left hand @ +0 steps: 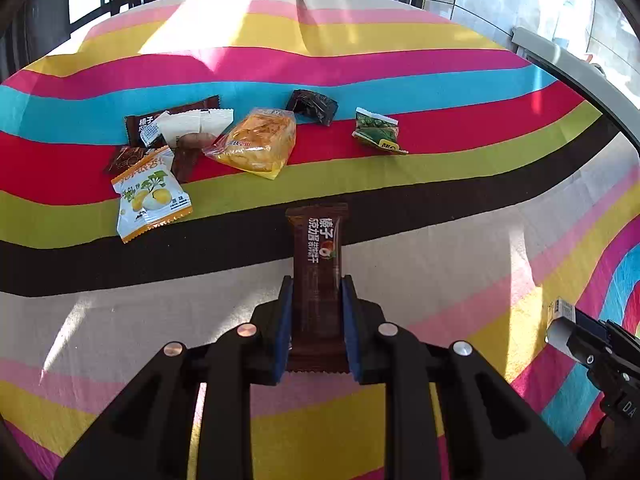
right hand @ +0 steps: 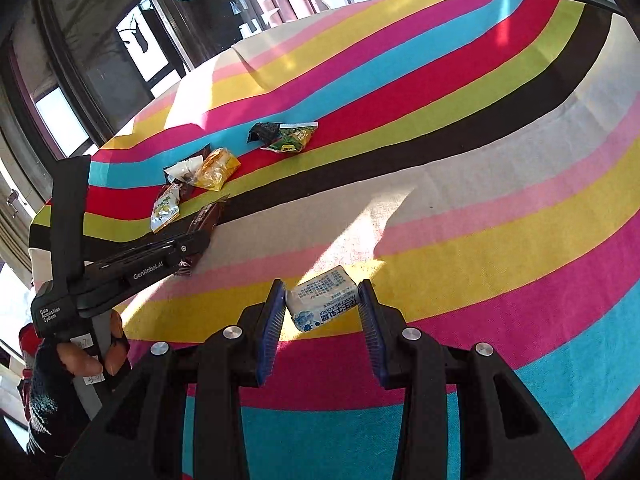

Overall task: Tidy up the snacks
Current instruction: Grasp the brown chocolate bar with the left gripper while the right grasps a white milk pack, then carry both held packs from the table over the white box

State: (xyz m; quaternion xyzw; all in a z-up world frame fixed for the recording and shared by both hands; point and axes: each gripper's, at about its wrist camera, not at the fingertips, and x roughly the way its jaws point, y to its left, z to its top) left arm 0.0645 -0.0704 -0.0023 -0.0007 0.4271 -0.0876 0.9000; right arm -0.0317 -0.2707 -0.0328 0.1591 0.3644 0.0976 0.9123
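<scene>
My left gripper [left hand: 316,292] is shut on a long brown chocolate bar packet [left hand: 317,256], held above the striped cloth [left hand: 460,208]; it also shows in the right wrist view [right hand: 202,222]. My right gripper [right hand: 323,292] is shut on a white candy packet with blue print [right hand: 322,300], held above the cloth; it also shows at the right edge of the left wrist view [left hand: 560,320]. A pile of snacks lies ahead: a white and orange packet [left hand: 150,196], a brown and white cluster [left hand: 176,128], a clear bag of yellow pastry [left hand: 256,140], a dark packet [left hand: 312,106] and a green packet [left hand: 378,132].
The striped cloth covers the whole table [right hand: 480,208]. Windows and dark frames [right hand: 140,40] stand beyond the far edge. A grey rail [left hand: 560,64] runs along the right side. The gloved hand [right hand: 80,360] holding the left gripper is at the left.
</scene>
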